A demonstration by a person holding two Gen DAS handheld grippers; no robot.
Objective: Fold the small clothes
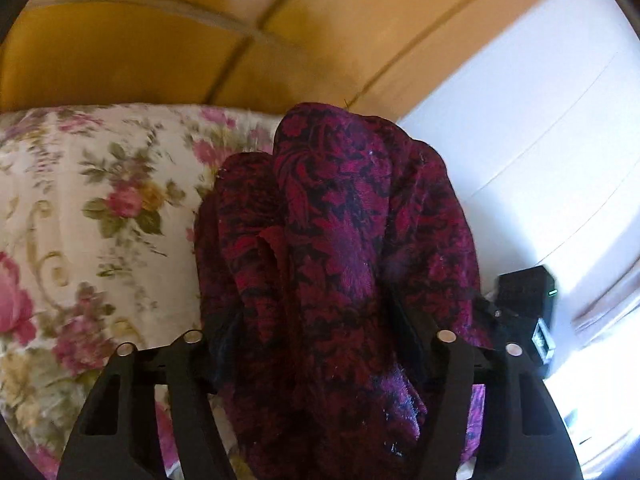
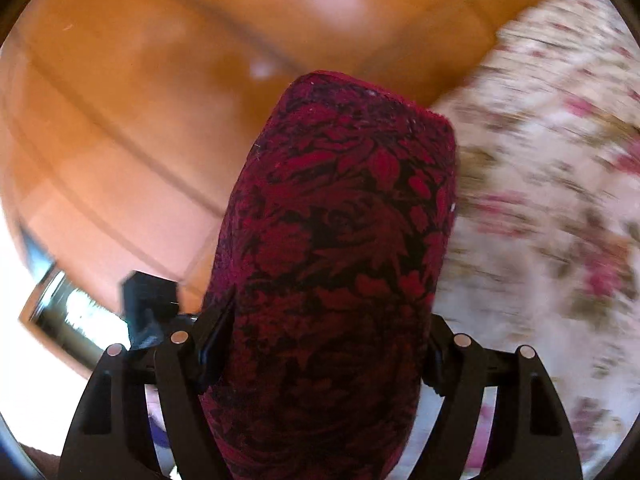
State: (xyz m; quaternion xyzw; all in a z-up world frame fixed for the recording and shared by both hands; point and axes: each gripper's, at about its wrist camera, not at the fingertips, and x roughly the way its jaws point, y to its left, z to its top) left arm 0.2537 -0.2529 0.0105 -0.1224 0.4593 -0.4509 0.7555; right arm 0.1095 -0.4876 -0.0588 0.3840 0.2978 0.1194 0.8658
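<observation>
Cloth (image 1: 340, 248) of dark red floral weave bunches between both sets of jaws. Left gripper (image 1: 320, 344) and right gripper (image 2: 320, 336), each partly closed, clamp its folds above a flowered bedspread (image 1: 100, 208).

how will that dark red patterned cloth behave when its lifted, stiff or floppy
Likely floppy: the dark red patterned cloth bunches in soft folds between the left gripper. In the right gripper it drapes in a rounded hump. The fuzzy surface probably resists slipping.
</observation>
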